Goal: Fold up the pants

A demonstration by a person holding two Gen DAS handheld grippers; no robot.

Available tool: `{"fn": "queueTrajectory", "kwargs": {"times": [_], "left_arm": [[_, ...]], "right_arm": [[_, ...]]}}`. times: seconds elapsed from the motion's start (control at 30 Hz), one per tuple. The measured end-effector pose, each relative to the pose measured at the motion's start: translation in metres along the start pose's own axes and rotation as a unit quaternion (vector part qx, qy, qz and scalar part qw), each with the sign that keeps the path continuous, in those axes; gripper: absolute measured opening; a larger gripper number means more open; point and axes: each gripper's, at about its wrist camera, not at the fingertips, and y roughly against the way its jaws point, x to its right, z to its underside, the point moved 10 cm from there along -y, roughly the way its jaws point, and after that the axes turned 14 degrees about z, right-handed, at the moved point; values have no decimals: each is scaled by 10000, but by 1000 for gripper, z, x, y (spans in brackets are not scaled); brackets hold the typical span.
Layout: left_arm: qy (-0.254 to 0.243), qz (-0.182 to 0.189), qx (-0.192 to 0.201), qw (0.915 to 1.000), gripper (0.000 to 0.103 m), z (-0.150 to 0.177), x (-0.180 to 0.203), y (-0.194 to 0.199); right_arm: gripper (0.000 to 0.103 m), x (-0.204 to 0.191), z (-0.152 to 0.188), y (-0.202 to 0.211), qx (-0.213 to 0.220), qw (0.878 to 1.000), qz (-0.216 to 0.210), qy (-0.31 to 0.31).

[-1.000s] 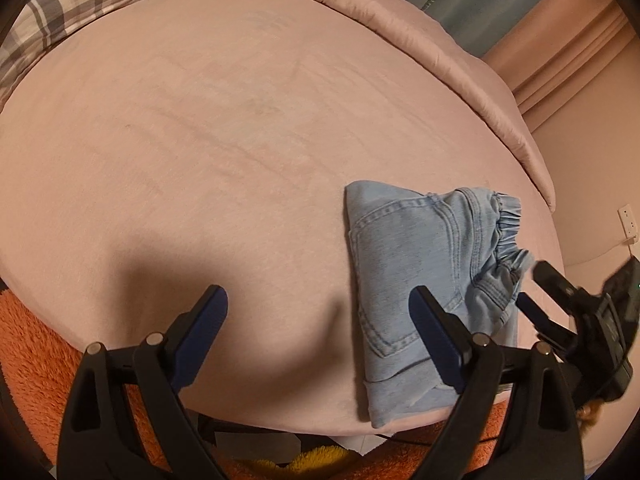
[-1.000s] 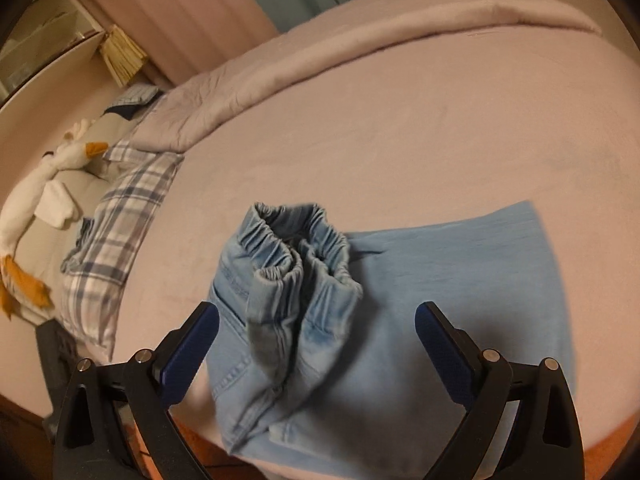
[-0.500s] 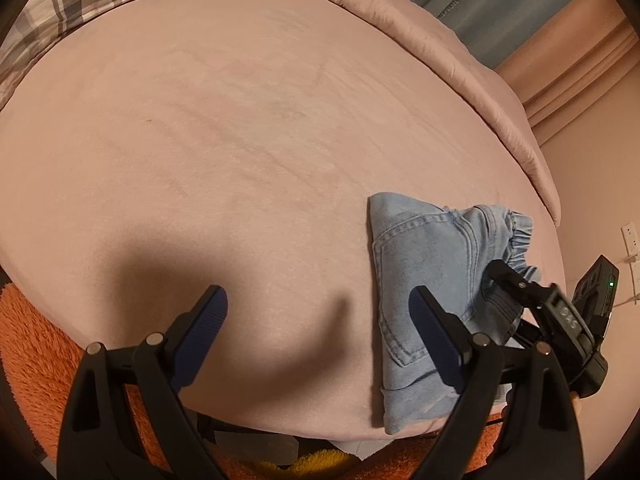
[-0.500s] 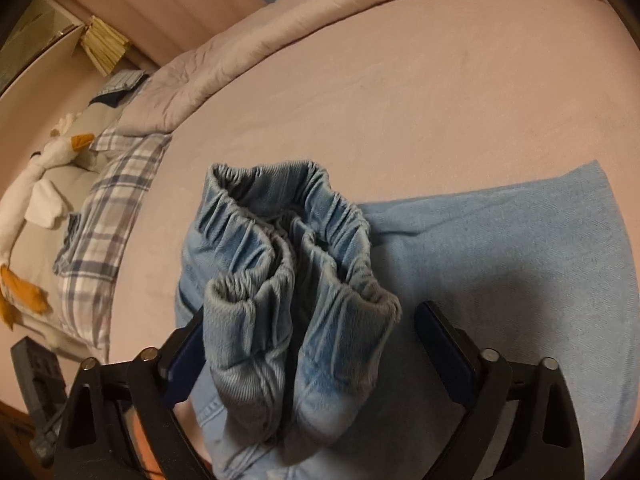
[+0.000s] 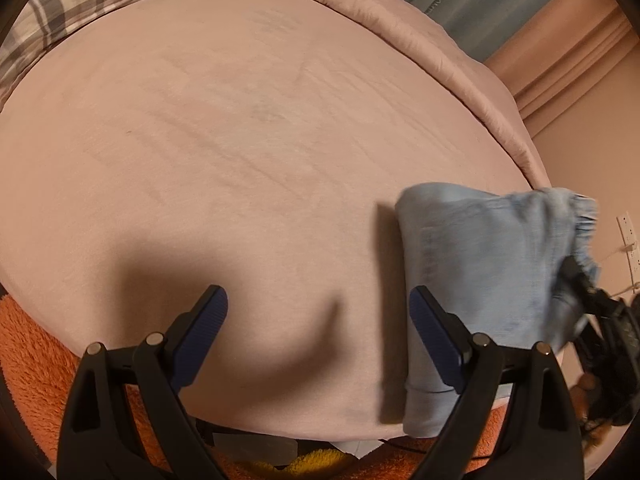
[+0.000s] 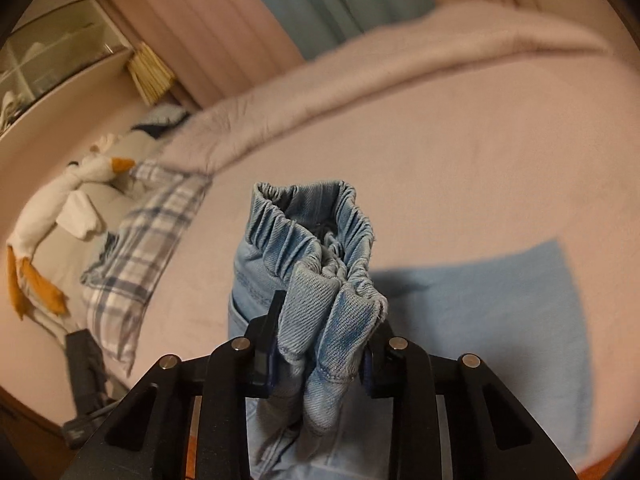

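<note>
Light blue denim pants [image 5: 480, 272] lie folded near the right front edge of the pink bed [image 5: 240, 160]. My right gripper [image 6: 320, 328] has the bunched elastic waistband [image 6: 312, 236] between its jaws, which are closing; the pads press on the denim and that end is raised off the bed. The rest of the pants [image 6: 500, 312] lies flat to the right. In the left wrist view the right gripper [image 5: 600, 312] is at the far right, at the pants' lifted edge. My left gripper [image 5: 318, 308] hovers open over bare sheet, left of the pants, with nothing between its fingers.
A plaid pillow [image 6: 140, 248] and a white goose plush [image 6: 60, 208] lie at the head of the bed. A rolled pink duvet [image 5: 400, 28] runs along the far side. An orange fluffy blanket [image 5: 28, 352] hangs at the near edge. Curtains [image 6: 320, 4] stand behind.
My right gripper closed on the waistband and lifted it; the pants' right end rose off the sheet. The left gripper stayed where it was, still open.
</note>
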Motion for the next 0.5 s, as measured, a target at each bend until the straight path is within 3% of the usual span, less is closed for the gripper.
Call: {"fn": "queueTrajectory", "kwargs": {"times": [0.2,0.4,0.5], "left_arm": [[-187,39,-173,9997,92,1,9,-12],[-402,77,-337,9986,92,2,23,-28],[-569,58,-442,9974,92,4,31,-37]], "right_arm": [[31,53,-8,21,404,9957,792,-278],[31,103,23,-7,-104,9886,1356,-641],[31,117,39,-27,-413,9855,1440,-801]]}}
